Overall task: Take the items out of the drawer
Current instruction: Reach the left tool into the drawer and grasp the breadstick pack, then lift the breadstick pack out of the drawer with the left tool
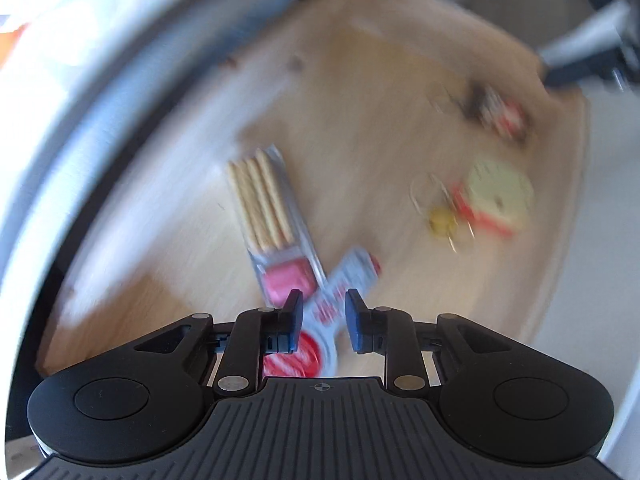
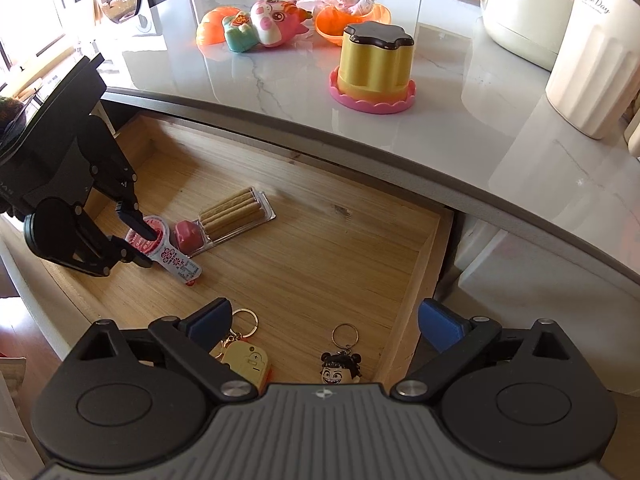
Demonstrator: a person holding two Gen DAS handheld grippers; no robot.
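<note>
Left wrist view, all motion-blurred: your left gripper [image 1: 321,318] hangs over the open drawer [image 1: 360,100], jaws narrowed around the red-and-white packet [image 1: 340,292], which passes between the pads. You cannot tell from here whether the pads actually touch it. Just beyond lies the biscuit pack [image 1: 266,208], its pink end nearest the packet. Off to the right sit a yellow keychain [image 1: 492,196] and, farther back, a dark keychain [image 1: 500,110], both smeared.

Right wrist view, sharp: your right gripper [image 2: 324,322] is spread wide and holds nothing, poised above the drawer's [image 2: 320,240] near edge. Below it lie the yellow keychain [image 2: 246,360] by the left finger and the dark-haired face keychain [image 2: 341,366] in the middle. At the left, your left gripper [image 2: 138,242] reaches into the drawer, its fingertips on either side of the packet's [image 2: 168,252] round red end. The packet's tail points toward you. The biscuit pack [image 2: 230,220] lies just beside it. On the marble counter [image 2: 460,128] above stand a yellow pot [image 2: 374,62], some toys [image 2: 264,20] and a white canister [image 2: 588,56]
</note>
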